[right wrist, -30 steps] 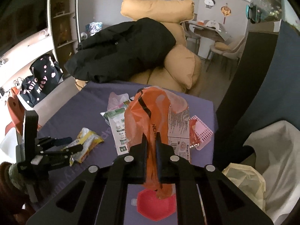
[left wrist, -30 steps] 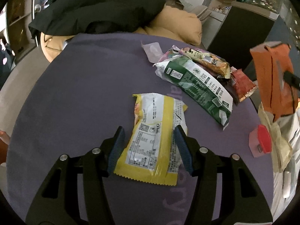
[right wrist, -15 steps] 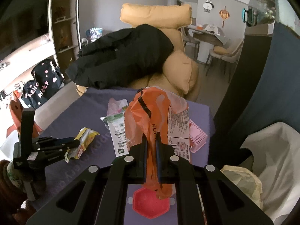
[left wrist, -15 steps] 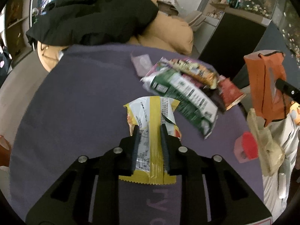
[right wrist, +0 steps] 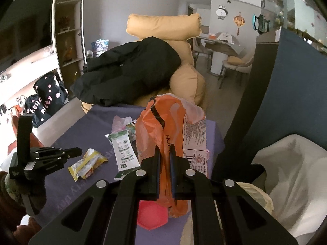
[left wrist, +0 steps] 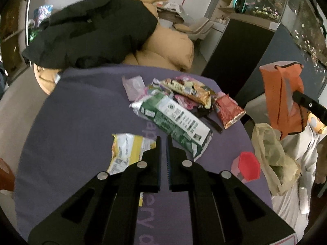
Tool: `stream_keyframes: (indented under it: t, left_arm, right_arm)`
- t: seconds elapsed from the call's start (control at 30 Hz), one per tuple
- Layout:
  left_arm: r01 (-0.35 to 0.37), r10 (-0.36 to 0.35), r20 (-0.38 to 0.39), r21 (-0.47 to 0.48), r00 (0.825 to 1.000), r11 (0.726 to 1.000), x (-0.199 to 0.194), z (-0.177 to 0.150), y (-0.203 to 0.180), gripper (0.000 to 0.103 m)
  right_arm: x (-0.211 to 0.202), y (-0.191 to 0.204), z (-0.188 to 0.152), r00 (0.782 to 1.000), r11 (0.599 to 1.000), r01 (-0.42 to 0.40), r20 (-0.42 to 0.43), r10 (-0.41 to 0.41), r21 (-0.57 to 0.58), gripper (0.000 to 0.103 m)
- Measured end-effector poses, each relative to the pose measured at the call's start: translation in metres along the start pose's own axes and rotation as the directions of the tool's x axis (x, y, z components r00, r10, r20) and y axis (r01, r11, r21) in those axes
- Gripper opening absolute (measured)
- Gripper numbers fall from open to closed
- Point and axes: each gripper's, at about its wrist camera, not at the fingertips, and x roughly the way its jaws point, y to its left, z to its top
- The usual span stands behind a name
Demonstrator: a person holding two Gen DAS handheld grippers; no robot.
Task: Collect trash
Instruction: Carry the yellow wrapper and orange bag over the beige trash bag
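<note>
My left gripper (left wrist: 164, 143) is shut above the purple cloth (left wrist: 81, 112), and I see nothing between its pads. The yellow snack wrapper (left wrist: 127, 153) lies on the cloth just left of and partly under the left finger; in the right wrist view the yellow wrapper (right wrist: 87, 163) rests beside the left gripper (right wrist: 79, 151). My right gripper (right wrist: 164, 149) is shut on a crumpled orange plastic bag (right wrist: 161, 126), held up off the cloth. That orange bag (left wrist: 282, 94) hangs at the right of the left wrist view.
A green-and-white packet (left wrist: 173, 118), a patterned snack wrapper (left wrist: 190, 89) and a red wrapper (left wrist: 229, 110) lie mid-cloth. A red hexagonal lid (left wrist: 247, 165) sits by the right edge near a beige bag (left wrist: 271, 153). A black jacket (left wrist: 92, 30) covers tan cushions behind.
The left jaws closed from wide around the yellow wrapper to shut, and the gripper rose; the wrapper now lies left of the fingers. The right gripper lifted slightly, still holding the orange bag.
</note>
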Motion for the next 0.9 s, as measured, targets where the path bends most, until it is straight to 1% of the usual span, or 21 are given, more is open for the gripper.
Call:
stream_keyframes:
  t: [0.17,0.3,0.33,0.37,0.4,0.43,0.47,0.5,0.57,0.63,0.67,0.73,0.87,0.9]
  left_arm:
    - [0.013,-0.014,-0.041,-0.027,0.999,1.0,0.016,-0.011,0.009,0.004]
    - [0.053,-0.054,-0.036,-0.042,0.998,0.998,0.018,-0.019,0.016,0.004]
    - [0.066,-0.067,-0.033,-0.041,0.997,0.997,0.018,-0.02,0.018,0.006]
    - [0.086,-0.087,-0.029,-0.039,0.996,0.996,0.017,-0.021,0.02,0.01]
    - [0.096,-0.098,-0.026,-0.04,0.995,0.995,0.017,-0.021,0.021,0.022]
    - [0.101,-0.102,-0.024,-0.043,0.995,0.994,0.018,-0.022,0.023,0.03]
    - [0.097,-0.098,-0.02,-0.048,0.995,0.994,0.018,-0.022,0.024,0.043]
    - [0.089,-0.09,-0.017,-0.049,0.996,0.995,0.019,-0.023,0.025,0.047]
    - [0.057,-0.058,-0.032,-0.028,0.998,0.998,0.024,-0.025,0.023,0.048]
    - [0.007,-0.007,-0.044,-0.006,0.999,1.0,0.03,-0.027,0.022,0.049]
    - [-0.039,0.039,-0.045,0.0,0.998,0.999,0.033,-0.028,0.023,0.049]
    - [-0.08,0.079,-0.059,-0.01,0.995,0.997,0.04,-0.028,0.029,0.049]
    - [-0.117,0.114,-0.086,-0.041,0.99,0.992,0.048,-0.028,0.042,0.049]
    - [-0.115,0.109,-0.101,-0.048,0.989,0.992,0.049,-0.028,0.043,0.046]
  right_arm:
    - [0.003,-0.007,-0.002,1.0,1.0,0.007,-0.01,-0.007,0.019,0.009]
    - [0.008,-0.005,-0.004,1.0,1.0,0.007,-0.016,-0.007,0.021,0.009]
    - [0.009,-0.004,-0.005,1.0,1.0,0.006,-0.017,-0.005,0.019,0.009]
    - [0.01,-0.003,-0.004,1.0,1.0,0.005,-0.018,-0.004,0.018,0.009]
    - [0.011,-0.002,-0.004,1.0,1.0,0.003,-0.021,-0.003,0.017,0.009]
    - [0.014,-0.002,-0.004,1.0,1.0,0.001,-0.025,0.0,0.015,0.009]
    - [0.016,-0.002,-0.005,1.0,1.0,-0.001,-0.027,0.002,0.014,0.009]
    - [0.018,-0.002,-0.006,1.0,1.0,-0.003,-0.03,0.003,0.014,0.009]
    - [0.021,-0.004,-0.007,0.999,1.0,-0.007,-0.036,0.008,0.019,0.009]
    - [0.022,-0.005,-0.009,0.999,1.0,-0.009,-0.039,0.01,0.024,0.009]
    - [0.022,-0.006,-0.01,0.999,1.0,-0.011,-0.04,0.012,0.026,0.009]
    - [0.022,-0.006,-0.011,0.999,1.0,-0.014,-0.039,0.015,0.028,0.009]
    - [0.016,-0.006,-0.012,1.0,1.0,-0.009,-0.025,0.009,0.019,0.009]
    - [0.013,-0.007,-0.012,1.0,1.0,-0.008,-0.018,0.008,0.021,0.009]
